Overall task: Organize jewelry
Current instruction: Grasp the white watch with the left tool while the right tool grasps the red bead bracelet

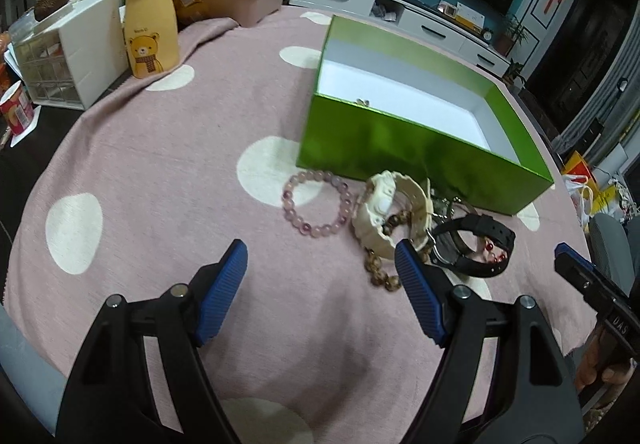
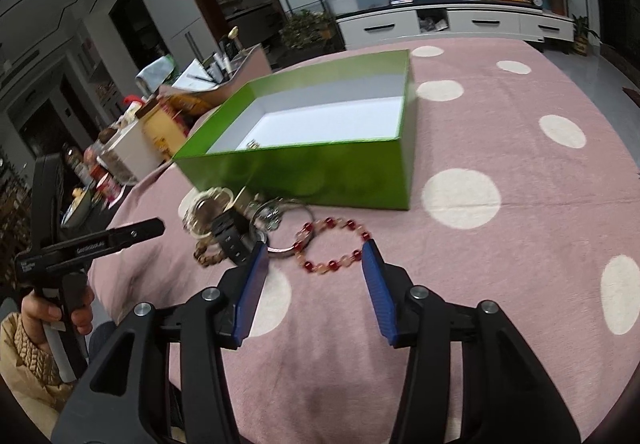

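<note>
Jewelry sits in a loose pile on the pink polka-dot cloth (image 1: 160, 172), just in front of the green box (image 1: 400, 152), near wall side. We see these items: pale pink bead bracelet (image 1: 316, 204) at the pile's left, flat on the cloth; cream carved bangle (image 1: 394, 212) beside it, w/ a brown bead strand (image 1: 380, 272) running through and under it; black watch (image 1: 476, 244) further right, touching a metal ring. Red bead bracelet (image 2: 332, 244) lies on the pile's right edge, partly overlapping a silver bangle (image 2: 280, 220). Box is open-topped, white inside, w/ one small item (image 1: 363, 101) near its front-left corner; too small to ID. Left gripper (image 1: 320, 268): jaws wide apart, nothing between pads, tips above cloth short of the pink bracelet. Right gripper (image 2: 316, 264): jaws partly spread, not clamped on anything, red bracelet lying just ahead between the tips. Yellow bear bottle (image 1: 150, 24) and white drawer unit (image 1: 72, 56) stand at the cloth's far left.
</note>
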{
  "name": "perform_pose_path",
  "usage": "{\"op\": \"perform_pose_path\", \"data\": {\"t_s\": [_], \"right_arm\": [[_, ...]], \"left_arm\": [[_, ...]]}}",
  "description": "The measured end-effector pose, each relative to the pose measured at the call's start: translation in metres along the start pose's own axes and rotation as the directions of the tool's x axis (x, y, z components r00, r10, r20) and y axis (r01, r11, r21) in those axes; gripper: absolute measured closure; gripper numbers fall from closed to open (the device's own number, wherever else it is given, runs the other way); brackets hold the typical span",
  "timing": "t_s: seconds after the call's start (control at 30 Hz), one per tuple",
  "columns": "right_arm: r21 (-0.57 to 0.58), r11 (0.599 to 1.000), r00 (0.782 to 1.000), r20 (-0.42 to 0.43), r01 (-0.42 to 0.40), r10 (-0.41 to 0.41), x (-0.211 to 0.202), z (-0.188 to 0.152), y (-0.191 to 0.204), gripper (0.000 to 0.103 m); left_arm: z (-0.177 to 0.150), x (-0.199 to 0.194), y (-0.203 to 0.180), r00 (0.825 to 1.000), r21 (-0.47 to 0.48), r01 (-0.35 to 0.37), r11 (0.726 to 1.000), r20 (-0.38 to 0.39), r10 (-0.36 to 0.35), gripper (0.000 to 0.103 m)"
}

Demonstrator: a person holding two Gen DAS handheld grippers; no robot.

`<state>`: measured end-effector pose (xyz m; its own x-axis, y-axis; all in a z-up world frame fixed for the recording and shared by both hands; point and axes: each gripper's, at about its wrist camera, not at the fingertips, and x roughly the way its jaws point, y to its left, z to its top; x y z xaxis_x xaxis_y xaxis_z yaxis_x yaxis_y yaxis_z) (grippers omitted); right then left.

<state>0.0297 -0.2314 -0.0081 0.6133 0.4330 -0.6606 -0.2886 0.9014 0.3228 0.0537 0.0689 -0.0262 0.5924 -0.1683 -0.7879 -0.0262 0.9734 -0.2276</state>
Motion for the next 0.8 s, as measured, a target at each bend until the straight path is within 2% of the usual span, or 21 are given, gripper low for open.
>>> {"op": "perform_pose_path", "data": {"t_s": [0.27, 0.5, 0.57, 0.63, 0.8], "right_arm": [[-0.017, 1.000, 1.000, -0.023, -0.012, 0.012, 0.008, -0.005, 0.007, 0.054], [0.035, 0.998, 0.998, -0.046, 0.042, -0.040, 0.017, -0.005, -0.007, 0.054], [0.055, 0.996, 0.996, -0.058, 0.067, -0.064, 0.022, -0.004, -0.013, 0.054], [0.065, 0.994, 0.995, -0.062, 0.082, -0.078, 0.027, -0.002, -0.017, 0.054], [0.035, 0.988, 0.986, -0.079, 0.149, -0.146, 0.044, 0.005, -0.015, 0.054]], "left_arm": [[0.000, 0.004, -0.006, 1.000, 0.002, 0.018, 1.000, -0.010, -0.018, 0.026], [0.012, 0.016, -0.018, 1.000, 0.016, 0.022, 1.000, -0.006, -0.022, 0.026], [0.015, 0.019, -0.022, 1.000, 0.024, 0.018, 1.000, -0.004, -0.018, 0.029], [0.019, 0.024, -0.027, 1.000, 0.040, 0.013, 0.999, -0.005, -0.012, 0.036], [0.026, 0.037, -0.038, 1.000, 0.090, -0.021, 0.996, -0.009, 0.022, 0.051]]}}
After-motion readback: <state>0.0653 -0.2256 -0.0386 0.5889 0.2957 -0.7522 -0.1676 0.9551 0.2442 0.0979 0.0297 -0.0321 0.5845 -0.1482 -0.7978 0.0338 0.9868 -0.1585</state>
